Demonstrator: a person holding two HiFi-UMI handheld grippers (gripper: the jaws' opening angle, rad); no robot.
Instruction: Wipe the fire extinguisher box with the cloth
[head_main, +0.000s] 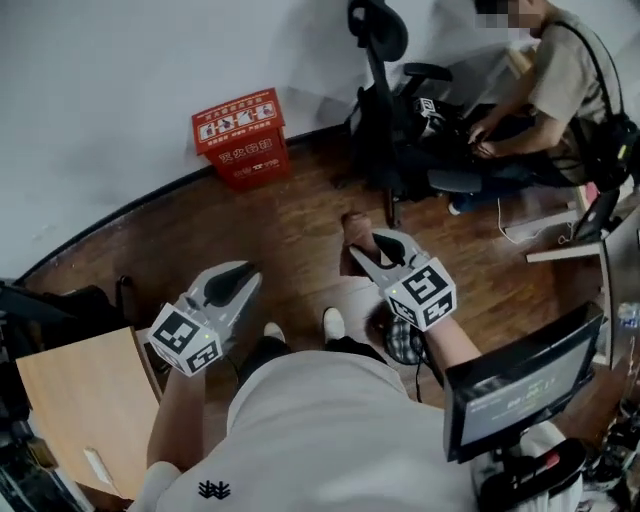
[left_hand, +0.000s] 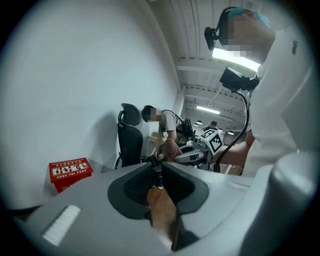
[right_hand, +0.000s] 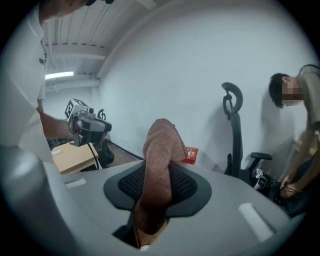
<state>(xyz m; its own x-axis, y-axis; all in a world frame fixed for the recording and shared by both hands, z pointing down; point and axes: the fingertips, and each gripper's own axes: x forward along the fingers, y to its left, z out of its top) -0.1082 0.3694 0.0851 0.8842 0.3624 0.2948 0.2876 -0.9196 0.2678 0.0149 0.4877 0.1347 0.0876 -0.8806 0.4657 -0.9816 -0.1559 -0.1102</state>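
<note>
White shirt of the operator fills the bottom of head view, with shoes just past it on the wood floor. Monitor sits lower right, cut by the frame edge. Pale wooden tabletop lower left. Black office chair and a seated person are upper right by the wall. Red fire extinguisher box sits on the floor against the white wall, upper left of centre and well apart from both grippers, with bare floor between. Right gripper: jaws clamped on the brown cloth, which is bunched and sticks up past the tips. In right gripper view the cloth covers most of the box, and only a red corner shows beside it. Left gripper: jaws pressed together, nothing held. In left gripper view the box lies far off to their left. Box print too small to read. The seated person's lower half is hidden behind the chair.
</note>
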